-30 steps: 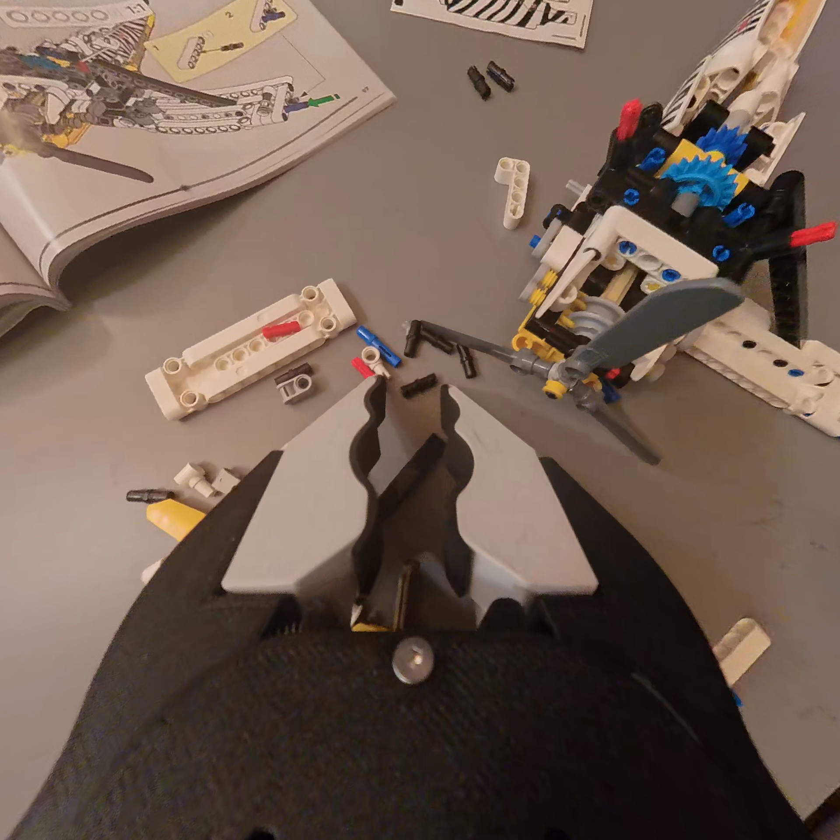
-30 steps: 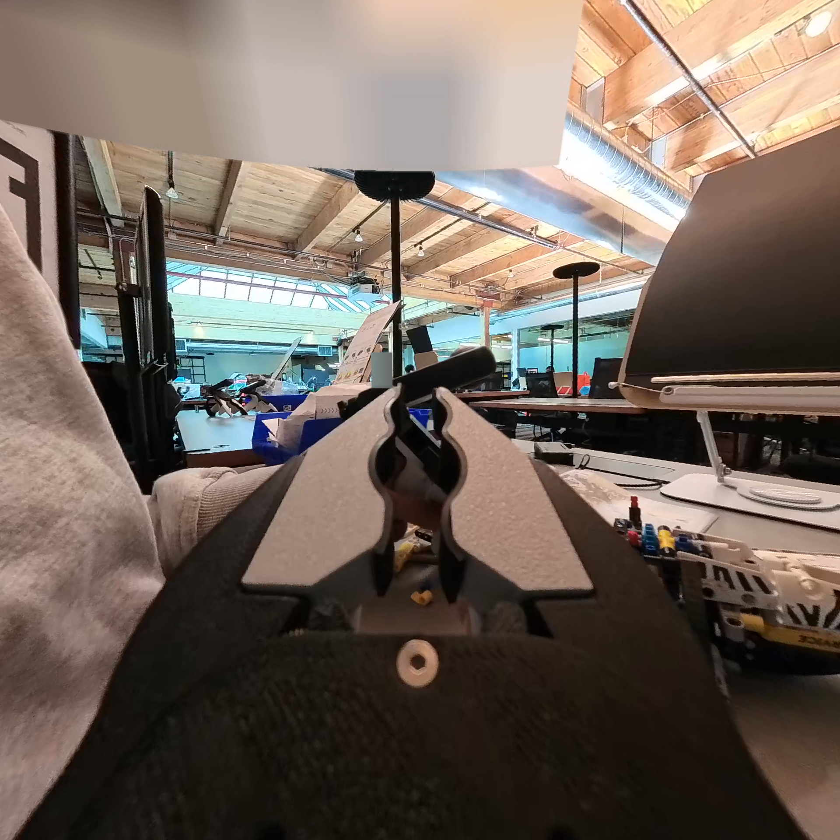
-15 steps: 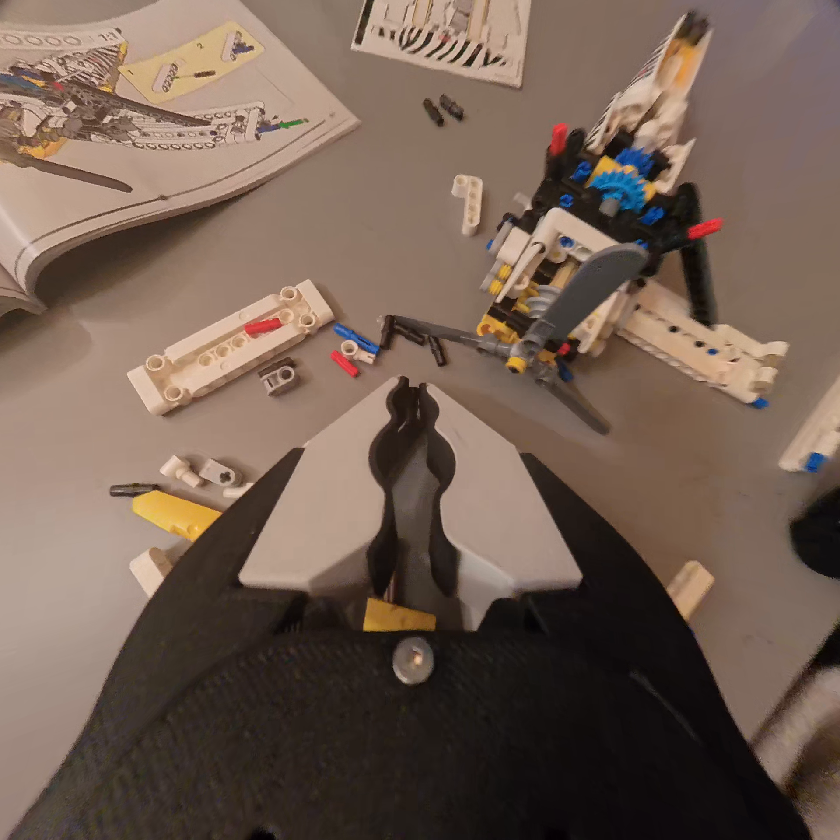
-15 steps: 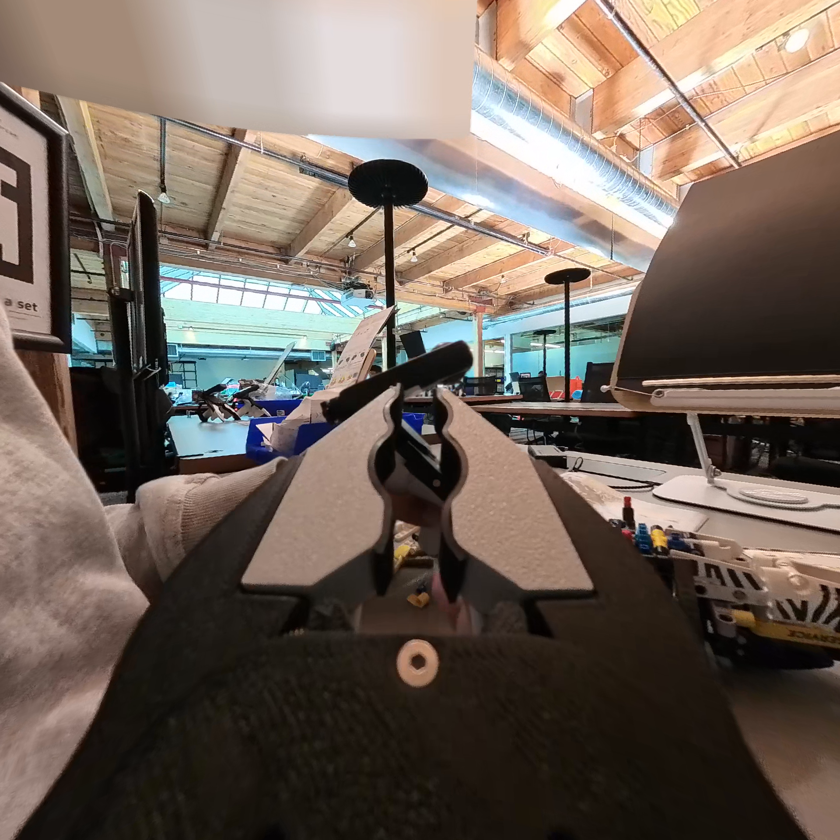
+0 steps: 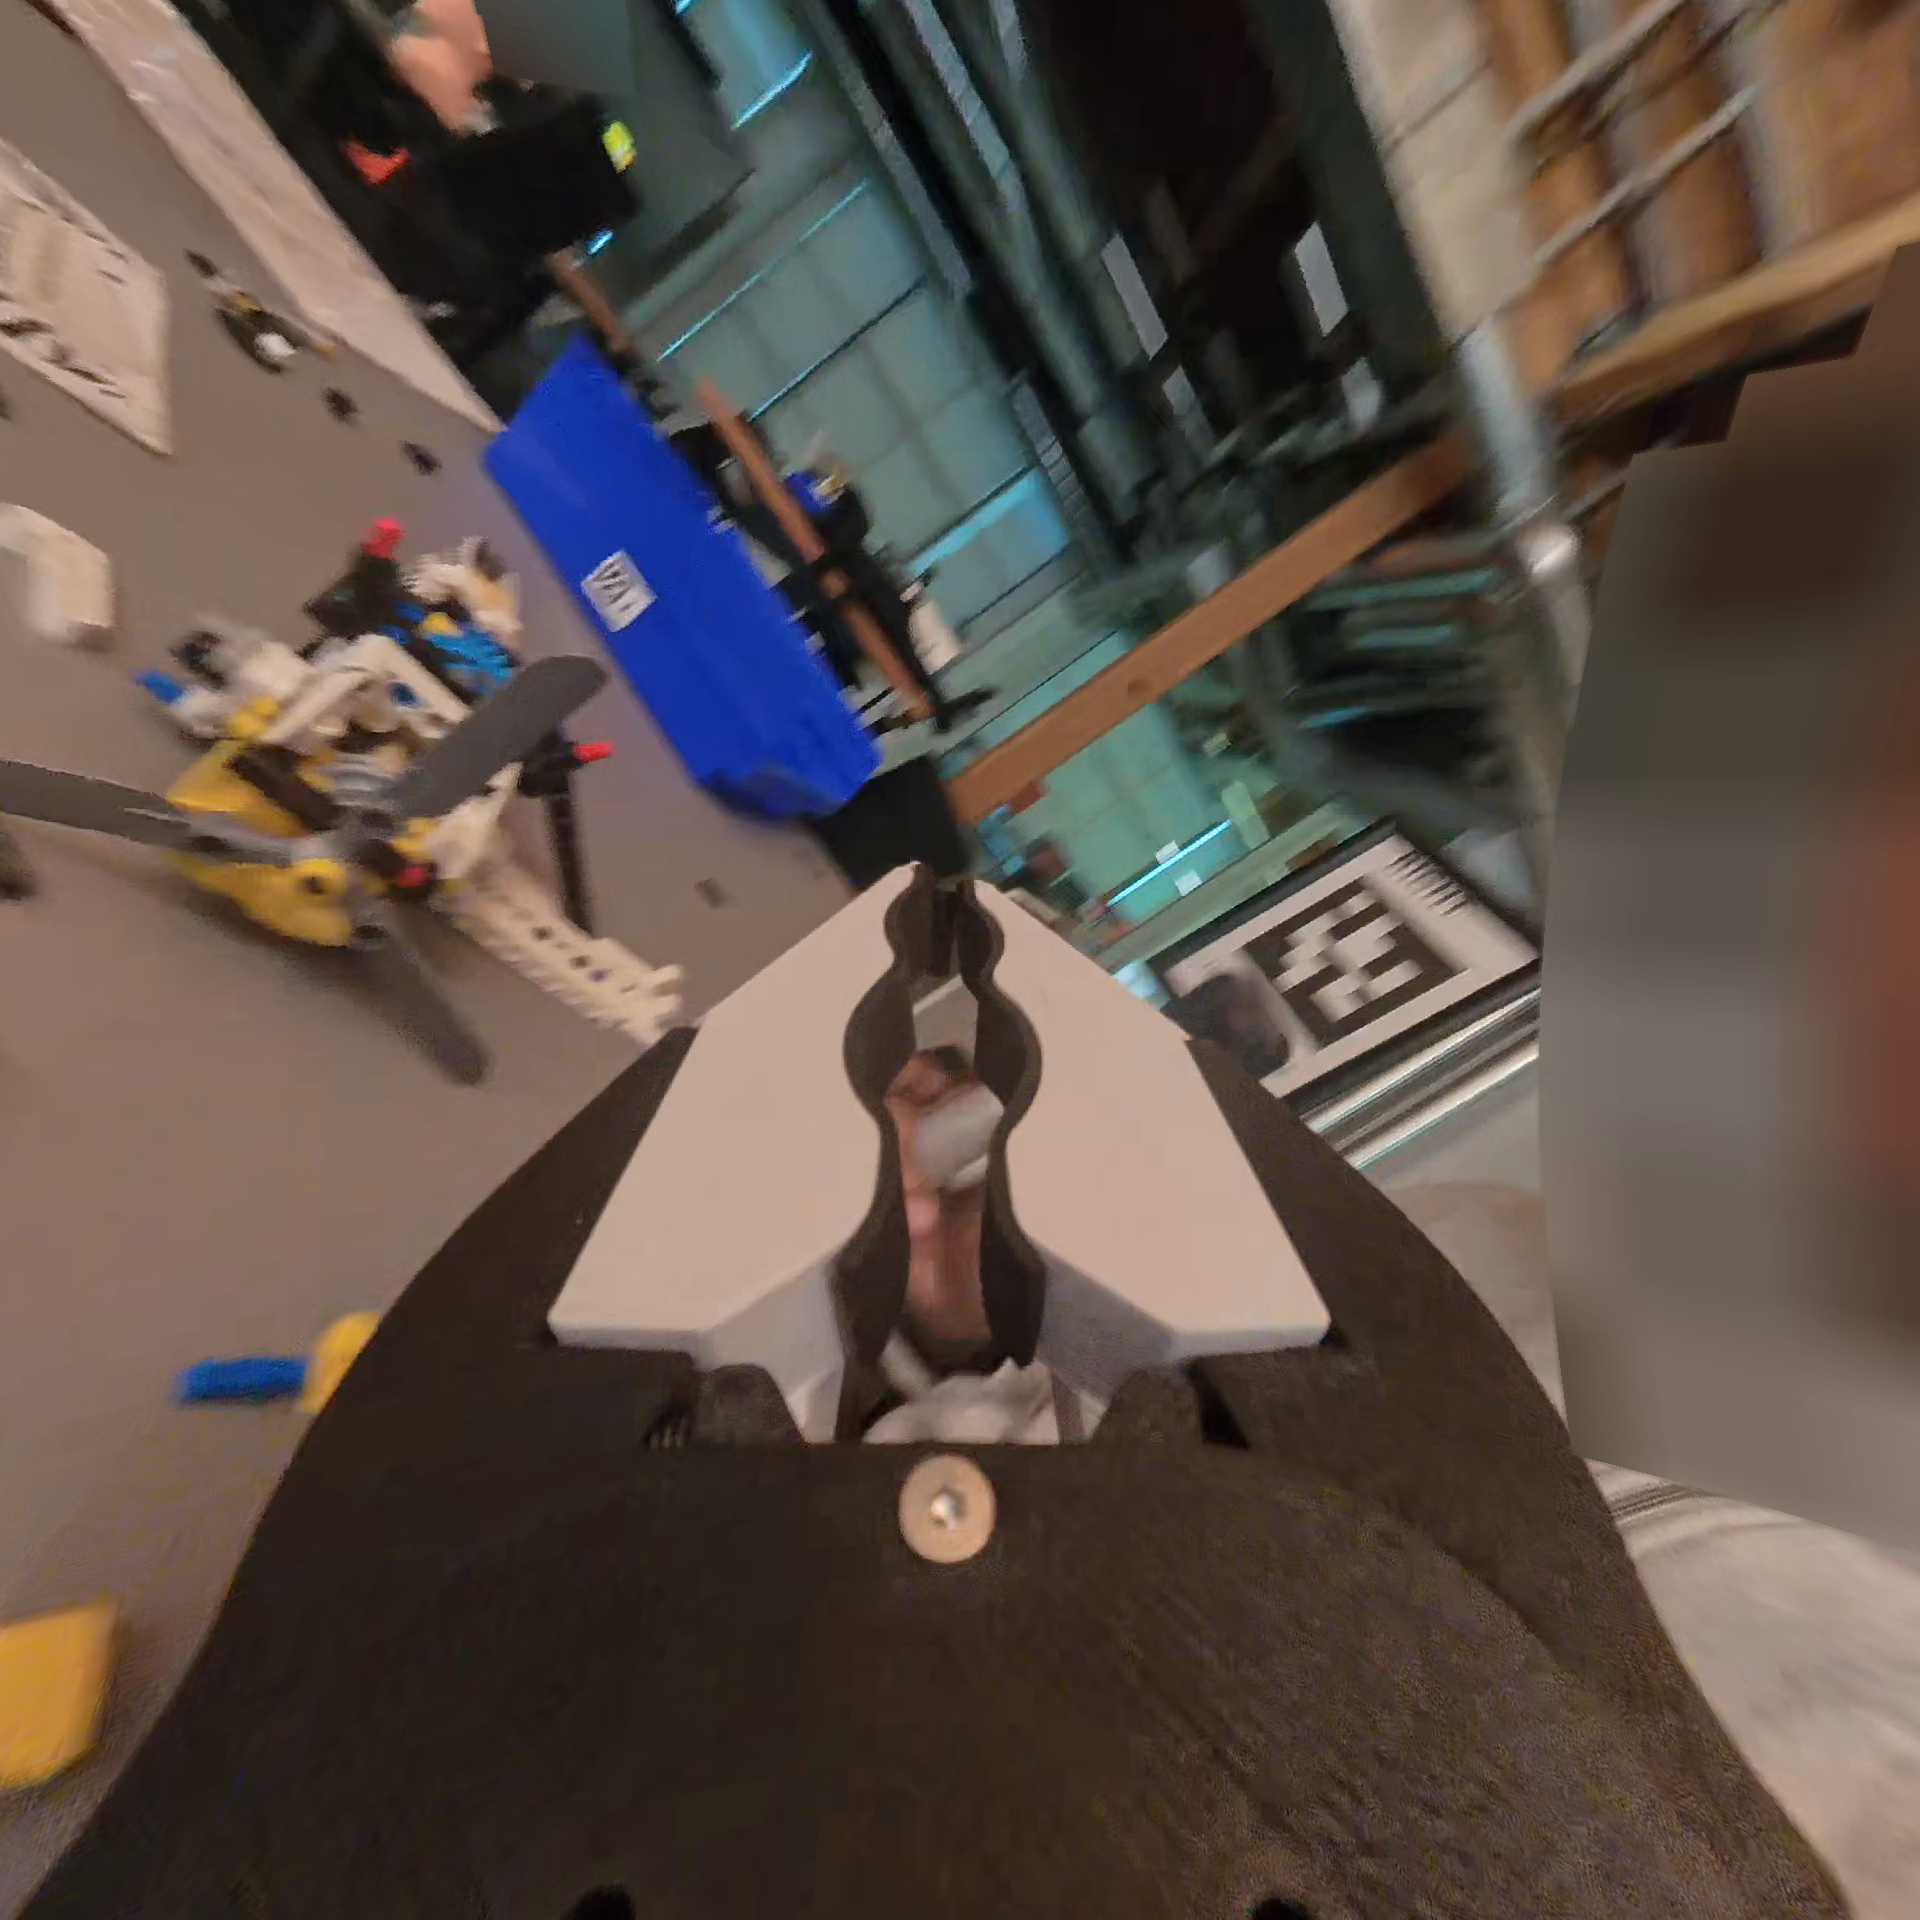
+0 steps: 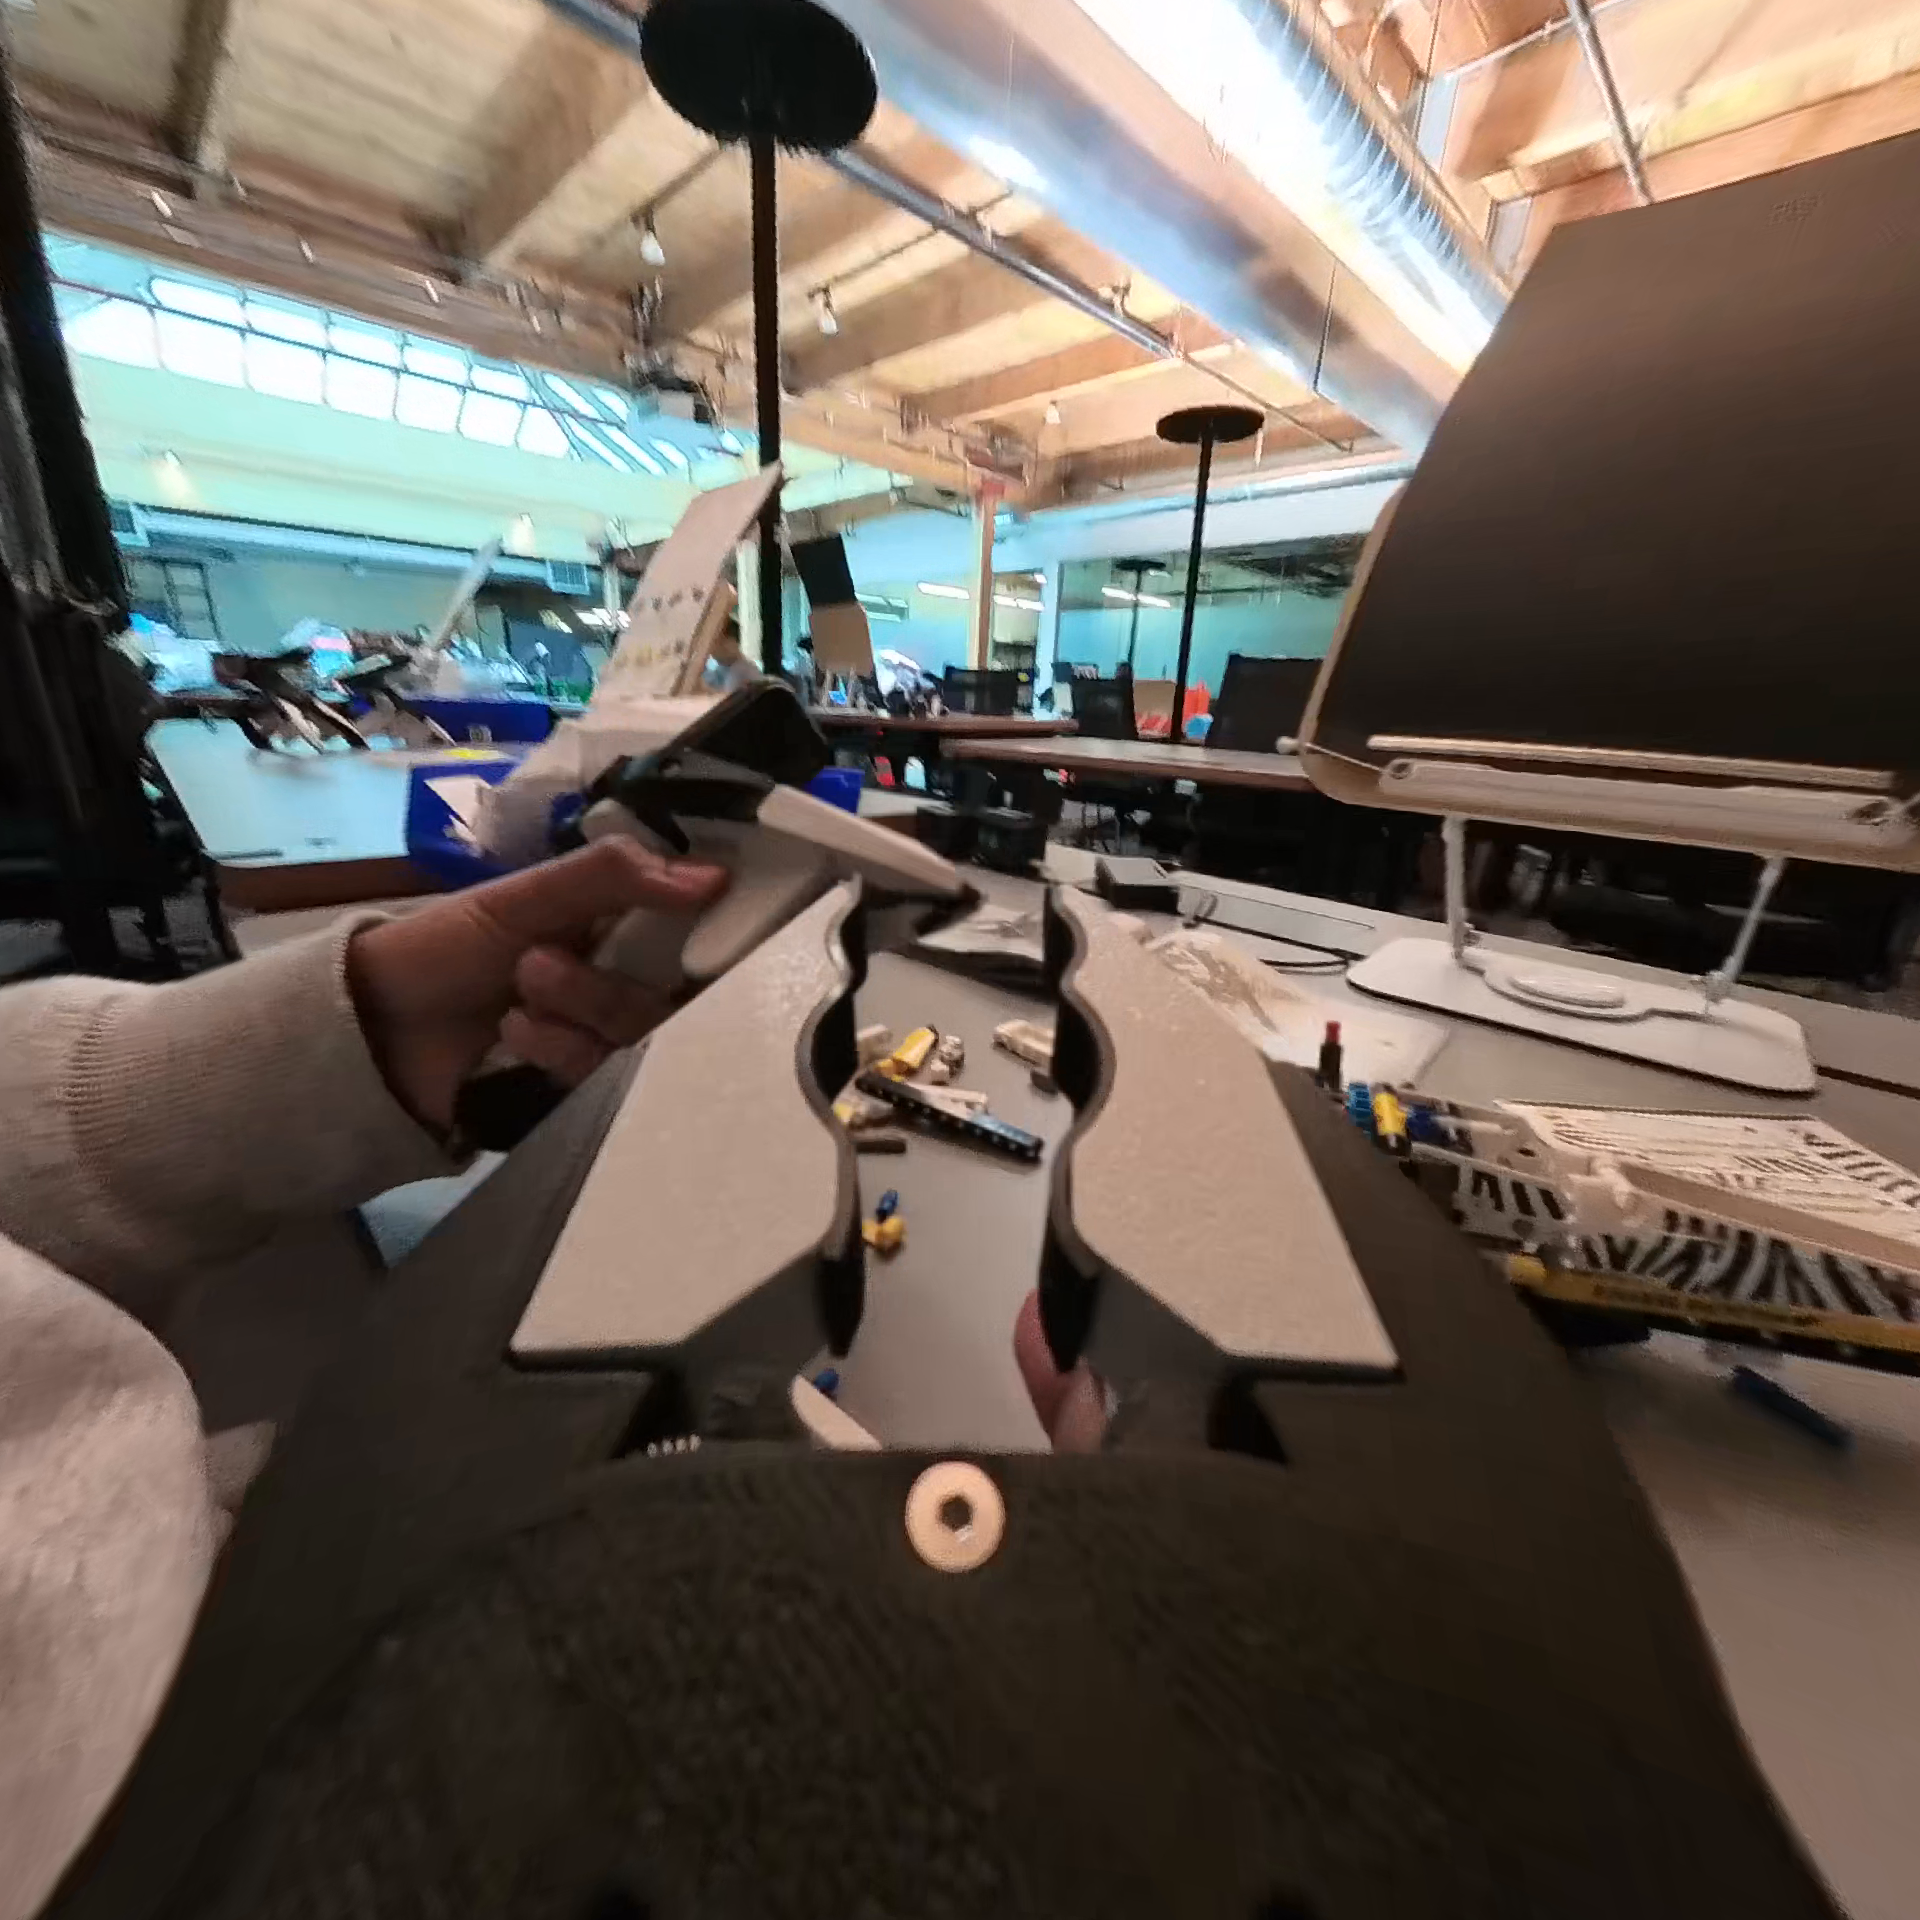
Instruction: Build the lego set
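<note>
The half-built plane model [image 5: 343, 769], yellow, white and black with grey propeller blades, lies on the grey table [image 5: 208, 1143] at the left of the blurred left wrist view. My left gripper [image 5: 940, 888] is raised off the table and shut on a small black piece at its tips. In the right wrist view a hand [image 6: 499, 966] holds the left gripper [image 6: 940, 885], whose tips reach the mouth of my right gripper [image 6: 954, 904]. The right gripper is open and empty. A zebra-striped part of the model [image 6: 1662, 1195] lies at the right.
Loose pieces lie on the table beyond the open fingers, among them a black beam [image 6: 945, 1117] and a yellow piece [image 6: 914, 1044]. A blue bin [image 5: 675, 613] stands at the table's far edge. A dark screen on a white stand [image 6: 1558, 997] is at the right. The left gripper's tips are roughly 5 cm from the right gripper's.
My left gripper has shut, lifted off the table and swung up to the right gripper. My right gripper, earlier shut on a black piece, has opened.
</note>
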{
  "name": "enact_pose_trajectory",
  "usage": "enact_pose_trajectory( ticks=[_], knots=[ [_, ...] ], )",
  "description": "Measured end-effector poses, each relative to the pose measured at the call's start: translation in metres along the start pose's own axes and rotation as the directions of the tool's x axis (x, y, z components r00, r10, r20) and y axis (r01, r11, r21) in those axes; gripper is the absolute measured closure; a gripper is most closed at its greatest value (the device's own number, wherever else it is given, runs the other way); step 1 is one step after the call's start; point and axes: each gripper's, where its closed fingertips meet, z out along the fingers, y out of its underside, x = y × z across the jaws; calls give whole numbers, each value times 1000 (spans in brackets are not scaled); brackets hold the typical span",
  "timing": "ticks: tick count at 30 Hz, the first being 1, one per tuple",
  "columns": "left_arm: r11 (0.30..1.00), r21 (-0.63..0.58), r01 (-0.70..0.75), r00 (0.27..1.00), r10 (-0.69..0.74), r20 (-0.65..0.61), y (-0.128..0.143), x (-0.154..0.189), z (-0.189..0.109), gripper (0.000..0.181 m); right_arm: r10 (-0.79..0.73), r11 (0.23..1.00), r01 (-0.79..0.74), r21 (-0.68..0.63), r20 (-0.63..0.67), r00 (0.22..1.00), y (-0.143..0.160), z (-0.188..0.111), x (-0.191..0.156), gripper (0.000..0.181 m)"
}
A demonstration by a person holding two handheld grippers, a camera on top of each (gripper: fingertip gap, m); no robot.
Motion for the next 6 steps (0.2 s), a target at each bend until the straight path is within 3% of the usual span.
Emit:
enact_pose_trajectory(
  ticks=[2, 6],
  knots=[
    [993, 75, 91, 991, -83, -102, -1, 12, 7, 180, -75, 997, 73, -39, -50, 996, 1, 1, 1, 144],
    [950, 113, 292, 932, -257, -255, 11, 27, 30, 180, -260, 965, 250, -82, -143, 955, -4, -4, 6, 146]
  ],
)
